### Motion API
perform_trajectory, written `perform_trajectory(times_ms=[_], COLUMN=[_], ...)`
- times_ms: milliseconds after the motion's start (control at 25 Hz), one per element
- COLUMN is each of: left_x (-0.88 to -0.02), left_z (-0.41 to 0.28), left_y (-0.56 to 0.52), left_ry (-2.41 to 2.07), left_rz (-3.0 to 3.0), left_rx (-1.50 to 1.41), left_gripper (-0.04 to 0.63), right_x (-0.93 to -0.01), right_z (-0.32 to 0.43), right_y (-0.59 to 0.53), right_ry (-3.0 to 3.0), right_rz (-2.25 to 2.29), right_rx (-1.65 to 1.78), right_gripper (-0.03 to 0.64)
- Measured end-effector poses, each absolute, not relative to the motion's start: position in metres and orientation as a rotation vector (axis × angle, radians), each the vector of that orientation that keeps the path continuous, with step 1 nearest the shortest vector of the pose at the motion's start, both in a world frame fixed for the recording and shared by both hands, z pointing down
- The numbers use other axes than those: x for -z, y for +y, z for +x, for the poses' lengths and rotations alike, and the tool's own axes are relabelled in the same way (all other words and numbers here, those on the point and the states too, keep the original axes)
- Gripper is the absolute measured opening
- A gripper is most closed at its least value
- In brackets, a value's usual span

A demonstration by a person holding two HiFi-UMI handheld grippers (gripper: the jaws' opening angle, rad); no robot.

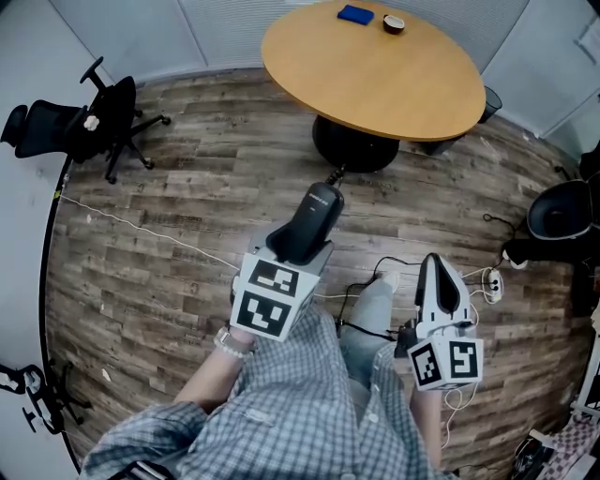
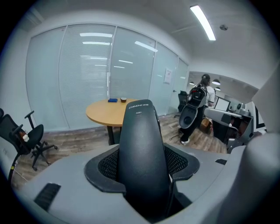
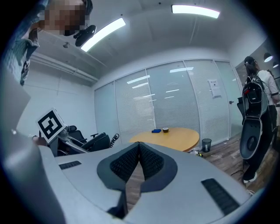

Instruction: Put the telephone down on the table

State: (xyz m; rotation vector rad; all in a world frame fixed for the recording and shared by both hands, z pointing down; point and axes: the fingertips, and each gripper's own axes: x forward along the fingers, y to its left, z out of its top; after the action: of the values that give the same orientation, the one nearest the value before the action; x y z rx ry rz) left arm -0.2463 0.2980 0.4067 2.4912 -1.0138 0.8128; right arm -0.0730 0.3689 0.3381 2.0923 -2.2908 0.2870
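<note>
The left tongs stand wide, their 2 pads clamped on the sides of a black phone. In the left gripper view the phone fills the gap of the left tongs and sticks out past the tips, its far end aimed at the table. A thin cord runs off the phone's far end.

The phone is in the air over the wood floor, well short of the round table.

The right tongs are to the right of the left ones, also over the floor. In the right gripper view the right tongs are narrow, tips touching, with nothing between them.

On the far side of the table lie a blue item and, just beside it, a small round cup. A black chair is off to the left, well apart from the table, and a dark bin sits by the table's right edge.
</note>
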Motion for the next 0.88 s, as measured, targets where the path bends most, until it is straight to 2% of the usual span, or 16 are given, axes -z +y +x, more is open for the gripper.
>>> perform_trajectory(times_ms=[400,880], left_x=[-0.401,-0.402], left_z=[-0.248,-0.250], left_y=[0.289,0.237], left_ry=[-1.066,-1.151], left_rz=[2.470,2.429], left_rx=[-0.786,-0.784], left_gripper=[0.279,0.279], right_x=[-0.343,-0.340], right_z=[-0.065,-0.071], right_y=[0.363,0.287], right_ry=[-2.323,-2.444], right_rz=[2.086,1.953], right_rx=[-0.336,-0.290], right_gripper=[0.011,0.011])
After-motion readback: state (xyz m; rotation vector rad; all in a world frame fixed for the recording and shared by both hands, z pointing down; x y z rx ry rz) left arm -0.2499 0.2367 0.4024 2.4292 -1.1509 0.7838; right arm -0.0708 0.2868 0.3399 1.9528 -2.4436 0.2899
